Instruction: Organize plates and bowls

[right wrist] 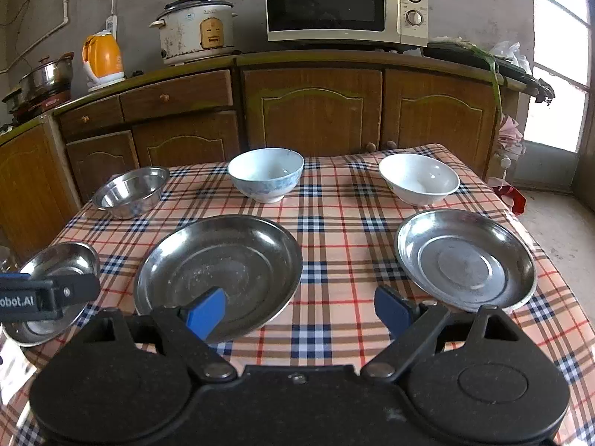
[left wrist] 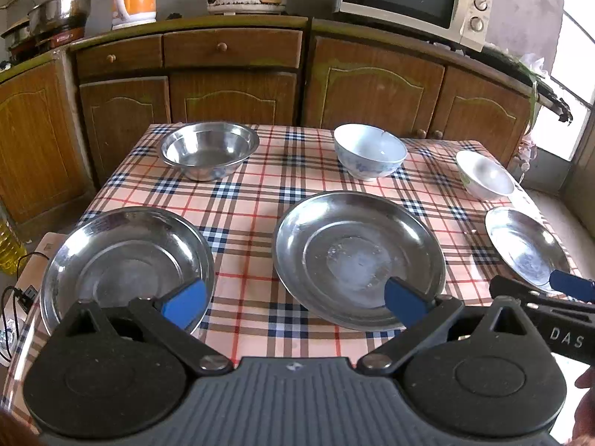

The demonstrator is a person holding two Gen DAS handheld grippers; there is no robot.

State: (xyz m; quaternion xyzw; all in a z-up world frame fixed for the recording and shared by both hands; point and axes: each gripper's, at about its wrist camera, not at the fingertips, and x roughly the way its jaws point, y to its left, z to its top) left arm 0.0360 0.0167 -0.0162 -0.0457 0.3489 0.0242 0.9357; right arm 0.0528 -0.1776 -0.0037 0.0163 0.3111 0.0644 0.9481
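A table under a checked cloth (right wrist: 327, 223) carries six dishes in two rows. At the back, from left to right: a steel bowl (right wrist: 130, 191), a blue-patterned bowl (right wrist: 266, 178) and a white bowl (right wrist: 418, 182). In front of them lie three steel plates: the left plate (left wrist: 126, 264), the middle plate (left wrist: 357, 256) and the right plate (right wrist: 465, 258). All six are empty and stand well apart from one another, none stacked.

Behind the table runs a wooden cabinet (right wrist: 312, 111); on its top stand a microwave (right wrist: 346, 3), a rice cooker (right wrist: 195, 31), an orange kettle (right wrist: 102, 57) and a steel pot (right wrist: 46, 74). At the left edge of the left wrist view a bottle of yellow oil (left wrist: 9, 249) and some cables sit beside the table.

Nothing lies between either tool and the plates – the cloth in front of them is bare.

The left gripper (left wrist: 297, 301) hangs over the near edge, tilted down toward the table, its blue fingers spread wide with nothing between them; one finger shows over the left plate, the other over the middle plate. The right gripper (right wrist: 301, 312) is tilted down likewise, fingers wide apart and empty – one over the middle plate's near rim, the other over cloth just left of the right plate. Each tool shows at the edge of the other's view, side by side
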